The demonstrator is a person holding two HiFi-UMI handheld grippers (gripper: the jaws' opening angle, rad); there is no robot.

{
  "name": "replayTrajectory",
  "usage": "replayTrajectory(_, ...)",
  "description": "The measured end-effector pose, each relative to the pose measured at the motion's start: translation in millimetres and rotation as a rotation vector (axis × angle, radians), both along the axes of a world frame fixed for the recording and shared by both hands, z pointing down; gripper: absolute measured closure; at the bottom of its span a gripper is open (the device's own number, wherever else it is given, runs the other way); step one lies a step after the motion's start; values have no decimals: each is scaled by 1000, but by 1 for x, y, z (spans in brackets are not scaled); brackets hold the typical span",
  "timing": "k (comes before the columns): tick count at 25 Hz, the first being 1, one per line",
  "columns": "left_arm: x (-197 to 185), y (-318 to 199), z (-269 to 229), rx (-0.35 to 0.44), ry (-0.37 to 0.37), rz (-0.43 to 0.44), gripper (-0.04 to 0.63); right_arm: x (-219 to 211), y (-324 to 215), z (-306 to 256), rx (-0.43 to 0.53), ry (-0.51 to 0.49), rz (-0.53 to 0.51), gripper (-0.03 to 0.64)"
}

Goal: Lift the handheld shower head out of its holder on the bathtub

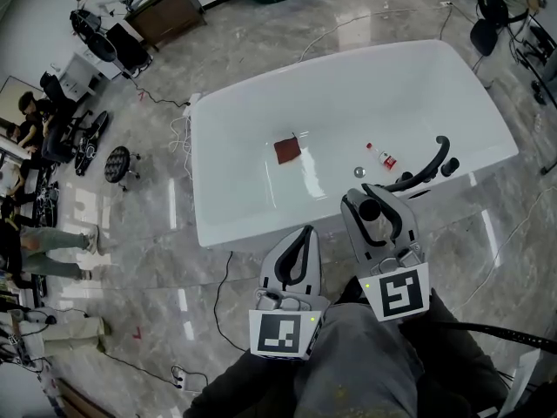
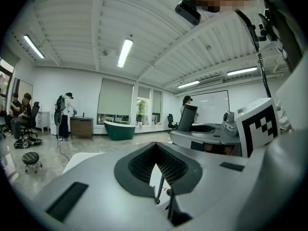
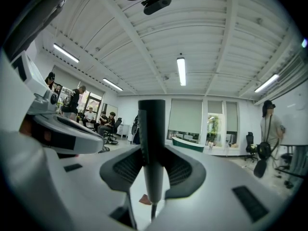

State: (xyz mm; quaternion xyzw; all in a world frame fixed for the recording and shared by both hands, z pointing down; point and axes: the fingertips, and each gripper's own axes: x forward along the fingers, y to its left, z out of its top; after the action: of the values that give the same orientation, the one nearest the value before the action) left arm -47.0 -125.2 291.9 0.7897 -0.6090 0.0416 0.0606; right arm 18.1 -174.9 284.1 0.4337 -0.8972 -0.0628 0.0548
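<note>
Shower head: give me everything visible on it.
The shower head is a dark, matte, plastic-looking stick: a thicker cylindrical upper part tapering to a slimmer grey lower end, with a thin line, likely its hose, leaving below. It stands upright, clamped between the jaws of the right gripper, above the white bathtub's near rim. Its spray face is not visible.

We're looking down on a glossy grey marble floor, and the white bathtub stands right on it. Inside the tub lie a brown square, a small bottle and, just beside it, the metal drain. Left of the tub stands a black stool. A black cable trails across the floor near a power strip.
</note>
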Motion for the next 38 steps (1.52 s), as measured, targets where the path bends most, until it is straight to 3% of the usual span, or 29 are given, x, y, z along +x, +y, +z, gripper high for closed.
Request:
replayTrajectory(10, -20, 22, 4, 9, 24, -2, 592, -9, 19, -4, 34, 27, 17, 477)
replayTrajectory(21, -16, 61, -16, 47, 28, 24, 592, -11, 67, -32, 85, 17, 24, 477)
replayTrajectory(38, -6, 182, -25, 58, 20, 83, 592, -1, 204, -63, 174, 6, 80, 477)
